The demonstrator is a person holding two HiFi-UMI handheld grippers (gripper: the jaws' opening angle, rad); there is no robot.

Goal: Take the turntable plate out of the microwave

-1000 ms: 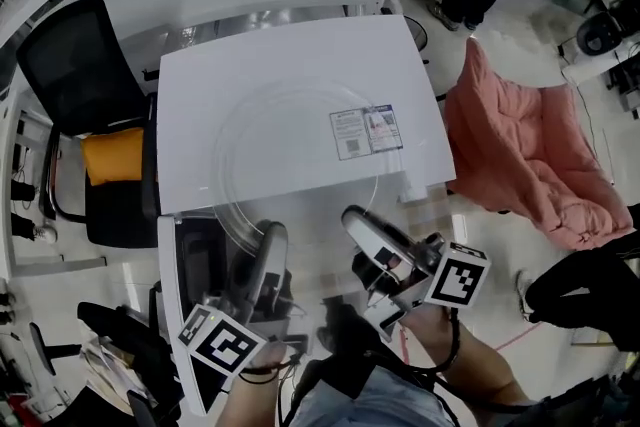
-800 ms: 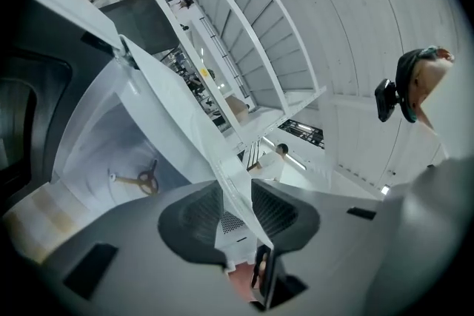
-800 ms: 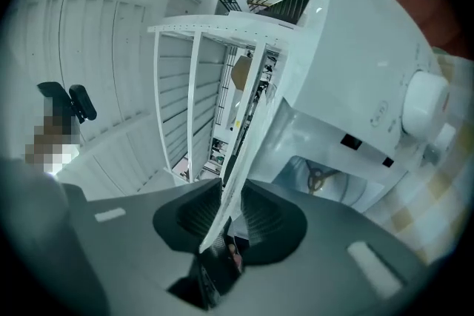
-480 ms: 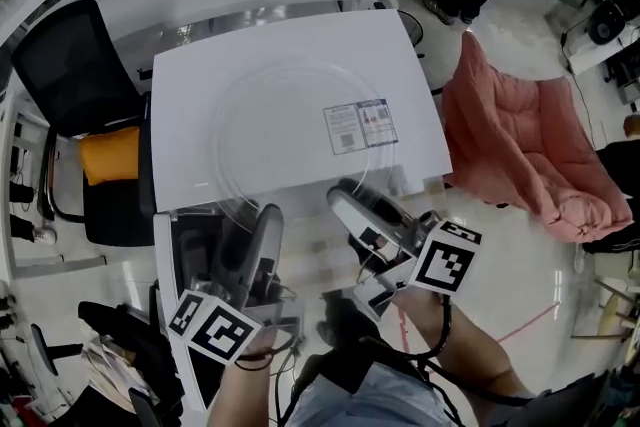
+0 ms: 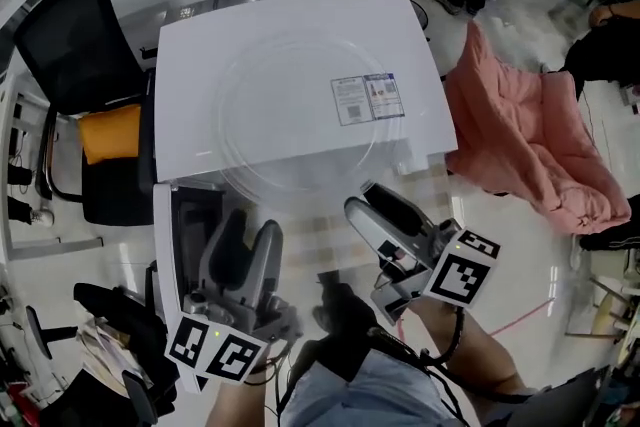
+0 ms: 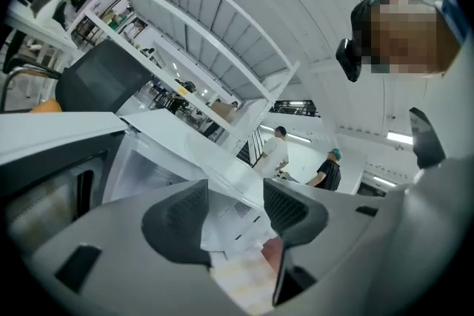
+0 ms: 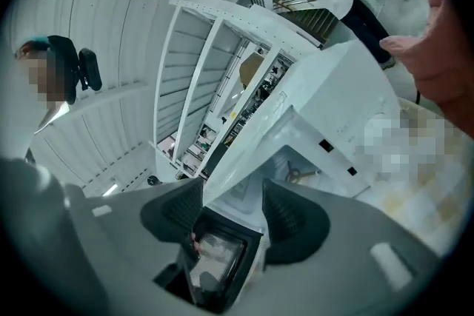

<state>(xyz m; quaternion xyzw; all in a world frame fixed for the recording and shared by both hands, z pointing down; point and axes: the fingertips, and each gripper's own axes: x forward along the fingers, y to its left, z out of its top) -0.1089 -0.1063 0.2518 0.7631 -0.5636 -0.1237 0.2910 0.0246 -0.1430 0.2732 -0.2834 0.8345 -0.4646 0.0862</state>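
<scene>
The clear round glass turntable plate [image 5: 290,110] lies flat atop the white microwave [image 5: 190,55], overhanging its front edge, while the left gripper [image 5: 250,229] and right gripper [image 5: 365,200], just in front of it, have just been spreading their fingers wide and grip nothing.

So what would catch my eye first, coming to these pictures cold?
A clear glass turntable plate lies on top of the white microwave, in the middle of the head view. Below it, the left hand-held gripper and right hand-held gripper point towards it, their jaws having just opened wide, gripping nothing. At the right lies a heaped pink quilt.
</scene>
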